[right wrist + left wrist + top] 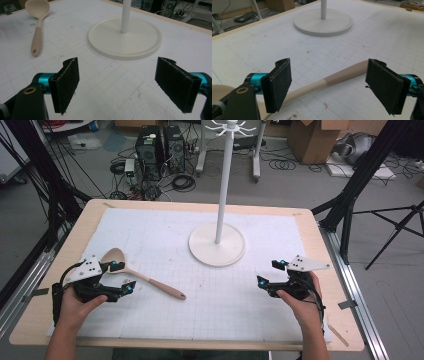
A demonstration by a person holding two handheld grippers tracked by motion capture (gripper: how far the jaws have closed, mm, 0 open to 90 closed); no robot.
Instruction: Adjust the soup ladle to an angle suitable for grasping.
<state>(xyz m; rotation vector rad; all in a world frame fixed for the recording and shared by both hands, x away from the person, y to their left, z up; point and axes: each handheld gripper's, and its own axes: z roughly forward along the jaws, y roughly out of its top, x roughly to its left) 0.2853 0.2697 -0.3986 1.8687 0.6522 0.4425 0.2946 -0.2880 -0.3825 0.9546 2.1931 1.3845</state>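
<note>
- High view: my left claw [121, 276] sits at the near left of the counter [310, 227], jaws spread wide to either side of the wooden spoon [142, 276], just where the bowl meets the handle. The spoon lies flat on the white gridded mat [250, 295], bowl toward the left edge and handle running toward the middle. My right claw [269, 273] hovers over the near right of the mat, well apart from the spoon, jaws open with nothing between them. The white stand [217, 244] rises from its round base at the middle of the mat.
- Left gripper view: the spoon's handle [332, 78] crosses the gap between my two pads (neither pad presses on it), so the claw grips nothing.
- Right gripper view: the jaws stand wide over bare mat, the stand's base [125, 42] just ahead and the spoon [38, 22] far off at the upper left.
</note>
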